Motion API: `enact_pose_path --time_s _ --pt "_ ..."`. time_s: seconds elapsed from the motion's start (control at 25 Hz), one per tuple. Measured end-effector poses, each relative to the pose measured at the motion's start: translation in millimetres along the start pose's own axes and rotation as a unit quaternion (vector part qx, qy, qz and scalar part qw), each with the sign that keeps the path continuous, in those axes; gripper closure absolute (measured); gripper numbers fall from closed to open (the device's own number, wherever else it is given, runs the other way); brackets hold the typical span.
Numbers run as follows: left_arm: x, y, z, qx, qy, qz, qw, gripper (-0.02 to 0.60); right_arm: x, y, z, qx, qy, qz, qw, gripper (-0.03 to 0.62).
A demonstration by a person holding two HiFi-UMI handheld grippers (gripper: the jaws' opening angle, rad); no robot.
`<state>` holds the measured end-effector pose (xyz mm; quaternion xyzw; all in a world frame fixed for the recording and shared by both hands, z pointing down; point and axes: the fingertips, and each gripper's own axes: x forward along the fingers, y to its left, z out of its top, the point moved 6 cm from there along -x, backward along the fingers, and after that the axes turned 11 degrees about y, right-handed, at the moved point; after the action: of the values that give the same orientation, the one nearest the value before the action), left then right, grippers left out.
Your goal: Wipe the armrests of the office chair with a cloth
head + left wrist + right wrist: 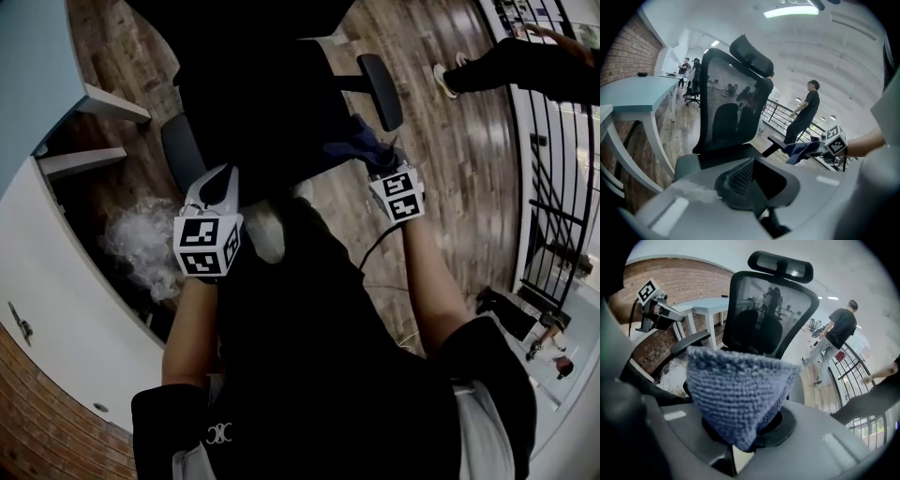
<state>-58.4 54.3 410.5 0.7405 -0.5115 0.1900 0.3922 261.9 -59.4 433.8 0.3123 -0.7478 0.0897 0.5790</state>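
Cloth clamped in the right gripper at the office chair's right armrest.
Left gripper (215,191): jaws together, empty, near the left armrest (181,150). Right gripper (387,169): jaws clamped on blue cloth (736,394), at the near end of the right armrest (380,91). Beyond, the office chair (729,108) blocks the view; desk (633,91) left, person (804,112) by railing (780,112) far right.

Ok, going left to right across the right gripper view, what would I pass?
Left gripper → cloth → person in a black shirt. The chair sits behind the cloth, so it is left out.
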Motion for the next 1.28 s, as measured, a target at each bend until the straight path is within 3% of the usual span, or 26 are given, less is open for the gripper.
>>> enact_pose_path --time_s 0.24,0.44,0.6,1.04,1.28 --pt "48 -89 5 -0.01 0.006 0.013 0.9998 0.575 39 -64 -69 -0.053 0.039 0.023 0.998 0.536" --pt "84 -152 8 -0.053 0.01 0.024 0.9983 0.575 70 -99 -91 -0.107 0.045 0.054 0.992 0.536" --pt "98 -187 17 -0.05 0.012 0.041 0.9979 0.575 87 -116 -91 -0.143 0.041 0.075 0.986 0.536" --pt "120 -174 1 -0.066 0.03 0.049 0.9962 0.575 110 -124 -61 -0.189 0.048 0.108 0.975 0.533" --pt "126 -149 19 -0.062 0.027 0.025 0.9974 0.575 123 -129 -33 -0.165 0.074 0.105 0.978 0.533"
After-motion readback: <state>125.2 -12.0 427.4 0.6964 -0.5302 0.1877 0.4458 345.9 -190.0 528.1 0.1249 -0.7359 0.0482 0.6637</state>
